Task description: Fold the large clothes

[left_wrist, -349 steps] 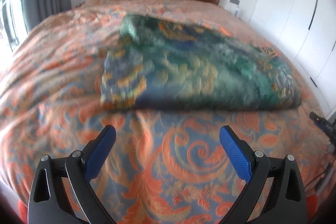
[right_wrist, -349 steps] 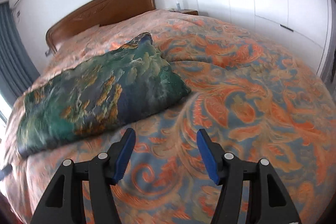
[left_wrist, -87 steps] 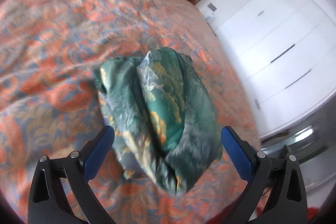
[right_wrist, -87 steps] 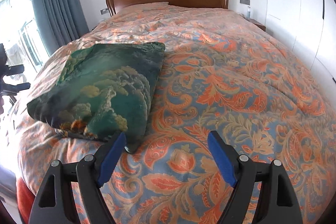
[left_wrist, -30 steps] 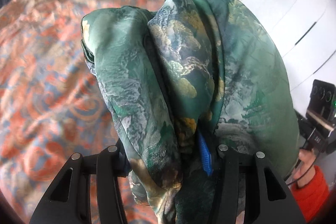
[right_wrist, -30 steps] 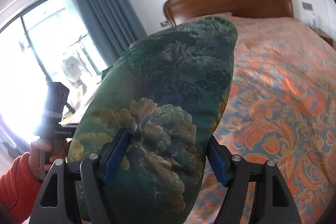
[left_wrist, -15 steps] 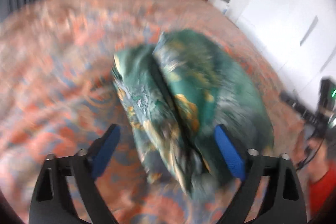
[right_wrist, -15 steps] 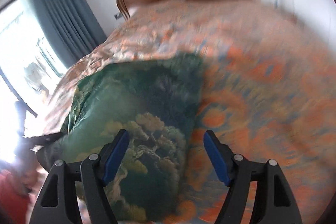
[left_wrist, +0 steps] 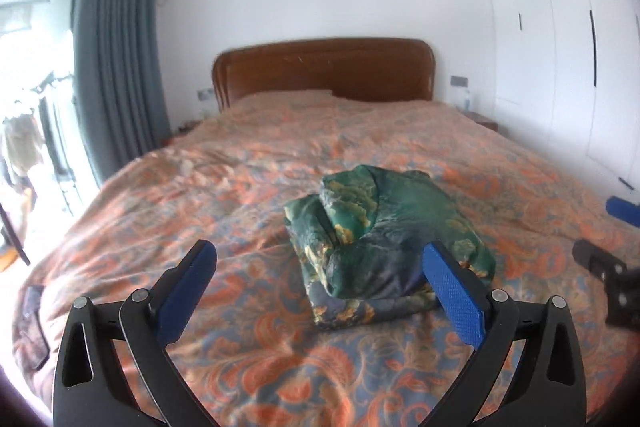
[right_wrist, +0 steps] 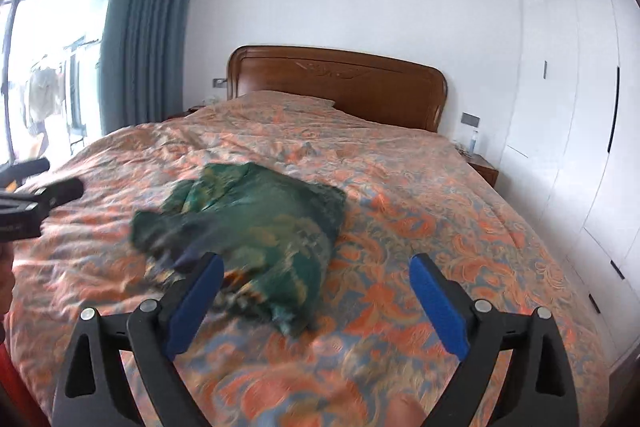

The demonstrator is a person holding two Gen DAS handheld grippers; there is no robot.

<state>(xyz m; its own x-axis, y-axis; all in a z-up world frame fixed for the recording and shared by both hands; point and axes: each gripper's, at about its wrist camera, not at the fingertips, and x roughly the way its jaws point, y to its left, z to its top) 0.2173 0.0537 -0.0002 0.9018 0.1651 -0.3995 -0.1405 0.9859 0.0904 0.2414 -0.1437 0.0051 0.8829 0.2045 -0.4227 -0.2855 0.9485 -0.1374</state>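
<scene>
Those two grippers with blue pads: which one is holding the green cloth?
Neither. The left gripper and right gripper both stand open and empty; the folded green cloth lies loose on the bed beyond them.

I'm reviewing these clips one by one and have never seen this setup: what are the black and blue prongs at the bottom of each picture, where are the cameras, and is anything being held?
There is no robot here. A person holds a two-finger gripper in each hand, and a fisheye camera on each one looks forward along its fingers. The prongs are those fingers, black arms with blue pads. One picture comes from the left gripper, the other from the right gripper. Both stand wide open and hold nothing. Ahead of them a green patterned garment lies folded into a compact bundle on the bed's orange floral bedspread. It looks blurred in the right view. Behind are a wooden headboard, a grey curtain and white wardrobe doors.
</scene>
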